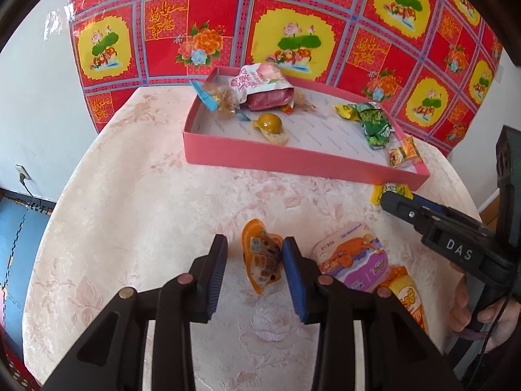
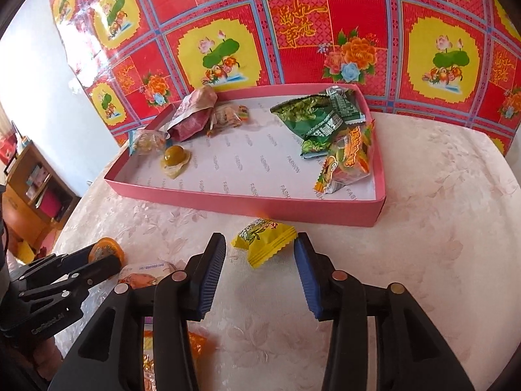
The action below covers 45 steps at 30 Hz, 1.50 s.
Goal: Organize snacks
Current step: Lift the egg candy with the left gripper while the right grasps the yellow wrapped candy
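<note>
Right wrist view, pink box (image 2: 247, 203) holding snack packets (image 2: 320, 115), both tongs (image 2: 259, 272) open, gripping nothing

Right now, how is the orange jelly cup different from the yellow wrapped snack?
The orange jelly cup is a see-through plastic tub tipped on its side; the yellow wrapped snack is a flat opaque packet with crimped ends. Both lie on the table, outside the pink box, each between open jaws.
</note>
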Tool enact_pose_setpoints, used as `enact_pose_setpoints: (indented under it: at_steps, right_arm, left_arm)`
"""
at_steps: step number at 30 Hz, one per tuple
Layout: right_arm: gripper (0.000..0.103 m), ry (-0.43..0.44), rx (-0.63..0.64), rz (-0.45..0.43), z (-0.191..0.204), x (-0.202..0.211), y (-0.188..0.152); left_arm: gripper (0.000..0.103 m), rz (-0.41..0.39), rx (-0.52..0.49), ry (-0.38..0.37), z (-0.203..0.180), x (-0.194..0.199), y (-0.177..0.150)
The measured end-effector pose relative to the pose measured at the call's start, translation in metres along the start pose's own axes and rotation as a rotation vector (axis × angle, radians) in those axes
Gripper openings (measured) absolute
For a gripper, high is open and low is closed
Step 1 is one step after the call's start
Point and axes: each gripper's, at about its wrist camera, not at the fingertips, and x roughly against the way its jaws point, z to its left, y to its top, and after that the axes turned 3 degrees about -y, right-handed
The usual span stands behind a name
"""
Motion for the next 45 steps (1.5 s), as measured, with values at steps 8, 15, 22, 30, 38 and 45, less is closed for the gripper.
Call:
enact_pose_setpoints:
  at_steps: [8, 15, 22, 30, 38, 45]
  right_arm:
    - [0.045, -0.010, 0.003, 0.006, 0.002, -0.002, 0.001]
    - [0.039, -0.037, 0.018, 0.009, 0.003, -0.004, 0.002]
    - [0.036, -0.061, 0.033, 0.012, 0.006, -0.006, 0.004]
    - [0.023, -0.069, -0.004, 0.017, 0.001, -0.001, -0.001]
    - [0.023, -0.047, -0.008, 0.008, 0.001, 0.019, -0.013]
    - [0.023, -0.038, 0.002, -0.031, 0.004, 0.042, -0.011]
  left_arm:
    - [0.036, -0.008, -0.031, 0.027, -0.005, -0.002, -0.001]
    - [0.036, -0.017, -0.053, 0.045, -0.007, -0.002, -0.003]
    - [0.031, -0.017, -0.053, 0.061, -0.008, 0.000, -0.004]
    - [0.022, -0.010, -0.051, 0.026, -0.009, 0.002, -0.006]
    - [0.022, -0.028, -0.061, -0.007, -0.016, 0.016, -0.006]
    - [0.022, -0.053, -0.042, -0.034, -0.016, 0.030, 0.003]
